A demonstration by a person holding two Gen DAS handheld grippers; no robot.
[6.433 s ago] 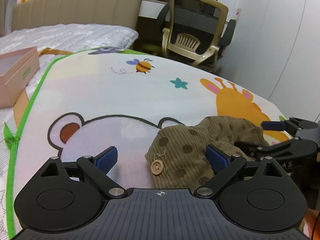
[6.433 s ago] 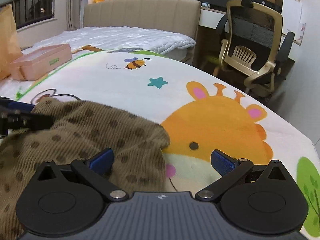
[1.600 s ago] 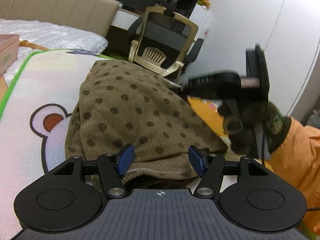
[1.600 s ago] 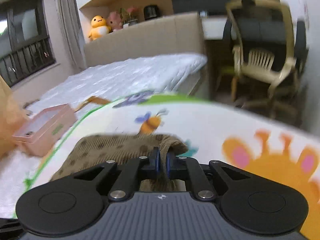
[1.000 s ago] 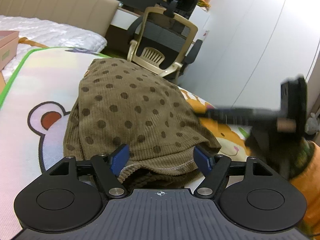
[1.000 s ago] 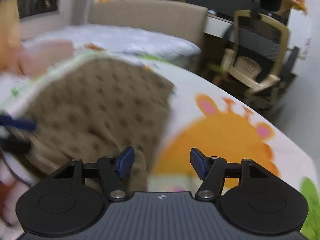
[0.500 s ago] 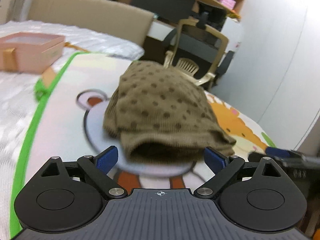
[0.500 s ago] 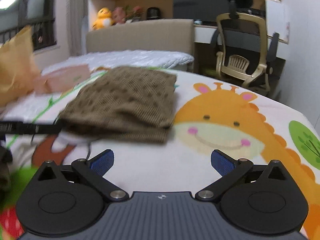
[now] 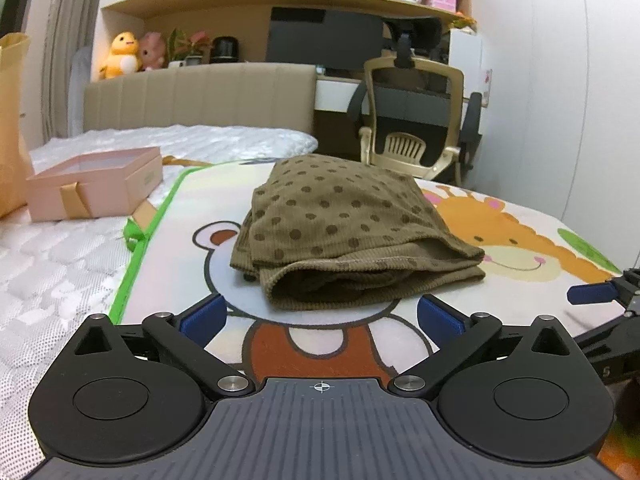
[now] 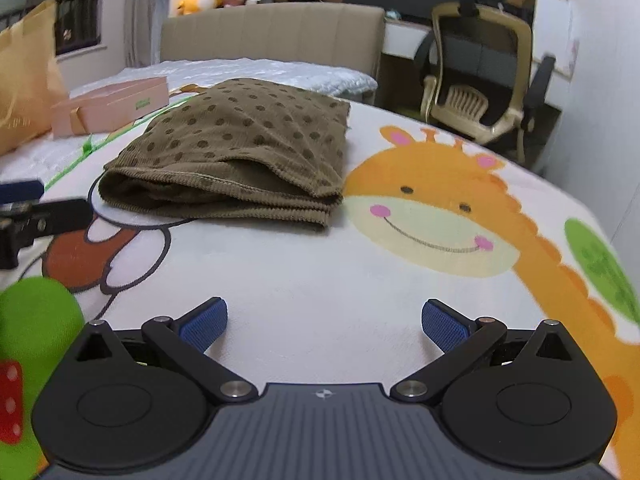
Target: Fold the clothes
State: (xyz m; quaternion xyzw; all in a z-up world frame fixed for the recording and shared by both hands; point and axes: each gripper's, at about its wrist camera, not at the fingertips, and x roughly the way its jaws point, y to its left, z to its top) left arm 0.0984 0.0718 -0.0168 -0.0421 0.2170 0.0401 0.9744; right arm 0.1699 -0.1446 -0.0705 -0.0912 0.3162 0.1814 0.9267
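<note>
The garment, a brown corduroy piece with darker dots, lies folded into a compact stack on the mat, over the printed bear's head and just left of the printed giraffe. Its layers sit one on another with the hemmed edges facing the near side, where a loose mouth gapes between the top layer and the ones beneath; the far end looks rounded and closed, which suggests the fold line runs there. Resting flat and apart from both tools, it reads as a fold that is finished or nearly so, though the gaping near edge might want a press to flatten it. The left gripper hovers low at the near side of the stack, its blue pads spread wide with nothing between them; the garment's near edge lies just beyond the pads without touching them. The right gripper is farther off, to the near right, over bare mat beside the giraffe, its pads also wide apart and empty. Each tool shows at the edge of the other's view, so the two stand side by side facing the stack. A pink box sits on the bed at the far left, well apart from the garment, and a chair stands beyond the far edge.
</note>
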